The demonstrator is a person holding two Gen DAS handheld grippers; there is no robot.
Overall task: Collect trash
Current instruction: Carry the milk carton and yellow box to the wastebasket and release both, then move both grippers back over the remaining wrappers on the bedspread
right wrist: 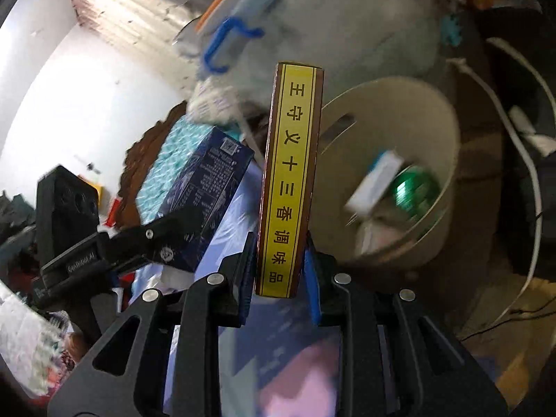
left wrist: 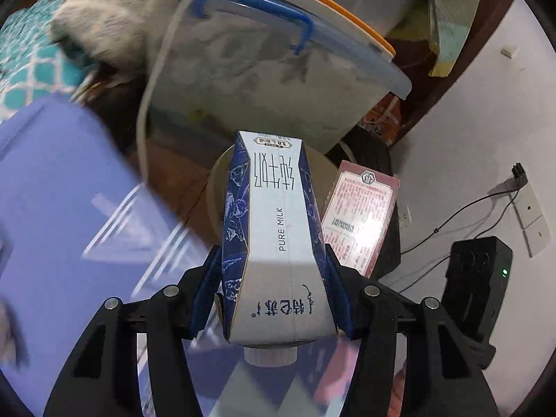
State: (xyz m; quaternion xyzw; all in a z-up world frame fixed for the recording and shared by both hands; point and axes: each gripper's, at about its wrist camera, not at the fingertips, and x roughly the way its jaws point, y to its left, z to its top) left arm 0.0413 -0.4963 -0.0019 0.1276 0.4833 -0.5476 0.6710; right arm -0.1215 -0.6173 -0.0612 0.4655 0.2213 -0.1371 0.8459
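Left gripper (left wrist: 274, 299) clamps milk carton (left wrist: 274, 215); right gripper (right wrist: 278, 274) clamps spice box (right wrist: 290, 180).

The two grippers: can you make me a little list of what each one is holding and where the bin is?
left gripper: shut on the milk carton, blue and white, marked PURE MILK
right gripper: shut on the seasoning box, thin, yellow label with brown edges
bin: round, beige, open top, beyond both grippers
inside the bin: some trash already, a white packet and something green
behind the bin: clear storage tub with blue handle
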